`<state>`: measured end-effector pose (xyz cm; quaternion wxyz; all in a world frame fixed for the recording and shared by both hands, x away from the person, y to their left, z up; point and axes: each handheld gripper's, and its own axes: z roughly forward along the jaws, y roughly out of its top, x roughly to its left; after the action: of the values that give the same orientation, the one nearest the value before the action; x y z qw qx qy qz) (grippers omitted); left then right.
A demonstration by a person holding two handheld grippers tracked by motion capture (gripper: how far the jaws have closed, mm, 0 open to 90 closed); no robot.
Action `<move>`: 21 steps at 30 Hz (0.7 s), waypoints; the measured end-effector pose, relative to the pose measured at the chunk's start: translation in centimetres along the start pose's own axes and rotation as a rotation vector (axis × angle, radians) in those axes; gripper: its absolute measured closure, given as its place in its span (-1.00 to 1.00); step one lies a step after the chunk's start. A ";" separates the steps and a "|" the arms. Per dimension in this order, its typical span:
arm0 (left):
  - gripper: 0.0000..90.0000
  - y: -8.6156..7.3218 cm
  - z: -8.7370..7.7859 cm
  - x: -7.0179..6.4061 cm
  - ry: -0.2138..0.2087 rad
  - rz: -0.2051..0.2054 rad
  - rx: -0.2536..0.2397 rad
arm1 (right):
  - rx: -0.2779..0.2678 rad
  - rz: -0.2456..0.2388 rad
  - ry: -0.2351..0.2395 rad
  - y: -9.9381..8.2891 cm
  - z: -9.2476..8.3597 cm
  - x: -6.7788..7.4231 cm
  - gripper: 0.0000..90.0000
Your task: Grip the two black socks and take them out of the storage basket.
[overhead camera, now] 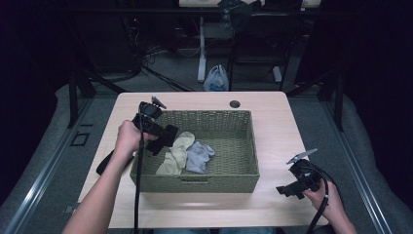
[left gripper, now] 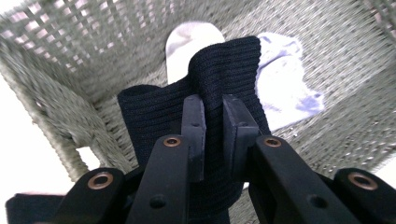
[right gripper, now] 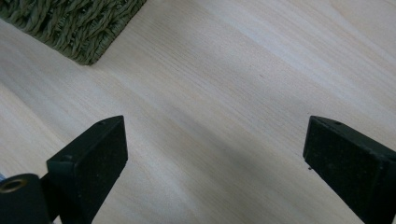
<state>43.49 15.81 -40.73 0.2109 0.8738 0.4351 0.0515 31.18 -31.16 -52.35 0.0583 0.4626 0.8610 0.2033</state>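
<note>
A green woven basket (overhead camera: pixel 229 178) stands in the middle of the wooden table. My left gripper (overhead camera: pixel 163 131) hangs over the basket's left rim, shut on a black ribbed sock (overhead camera: pixel 164 142) that dangles into the basket. In the left gripper view the jaws (left gripper: pixel 213 100) pinch a fold of that black sock (left gripper: pixel 224 65). On the basket floor lie cream socks (overhead camera: pixel 176 155) and a pale lavender sock (overhead camera: pixel 199 156). My right gripper (overhead camera: pixel 283 190) rests low over the table to the right of the basket, open, with nothing but bare wood between its jaws (right gripper: pixel 215 144).
A dark strip of cloth (overhead camera: pixel 104 163) lies on the table to the left of the basket, by the table's edge. The basket's corner (right gripper: pixel 79 28) sits close ahead of the right gripper. A cable hole (overhead camera: pixel 234 104) marks the far edge. Bare wood (overhead camera: pixel 282 136) spreads to the right of the basket.
</note>
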 end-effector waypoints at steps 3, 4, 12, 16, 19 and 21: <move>0.81 0.5 -0.9 -0.1 0.007 0.008 -0.016 | 0.018 -0.014 -0.007 0.1 -0.1 -0.1 -0.87; 0.81 0.7 -1.3 -0.1 0.007 0.009 -0.019 | 0.011 -0.008 -0.003 0.0 -0.1 -0.1 -0.87; 0.81 1.5 -4.5 0.2 0.041 0.012 -0.062 | -0.002 -0.001 0.000 0.0 0.0 0.0 -0.87; 0.80 1.2 -6.1 0.9 0.056 -0.001 -0.087 | -0.003 0.000 0.000 0.0 0.0 0.0 -0.87; 0.80 0.7 -7.1 1.4 0.068 -0.012 -0.095 | 0.017 -0.013 -0.004 0.1 -0.1 -0.1 -0.87; 0.80 0.3 -7.5 1.8 0.075 -0.022 -0.102 | 0.014 -0.011 -0.007 0.0 -0.1 -0.1 -0.87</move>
<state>42.72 19.50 -33.99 0.2392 0.8546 0.4491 0.1039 31.22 -31.22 -52.26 0.0592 0.4591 0.8646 0.1954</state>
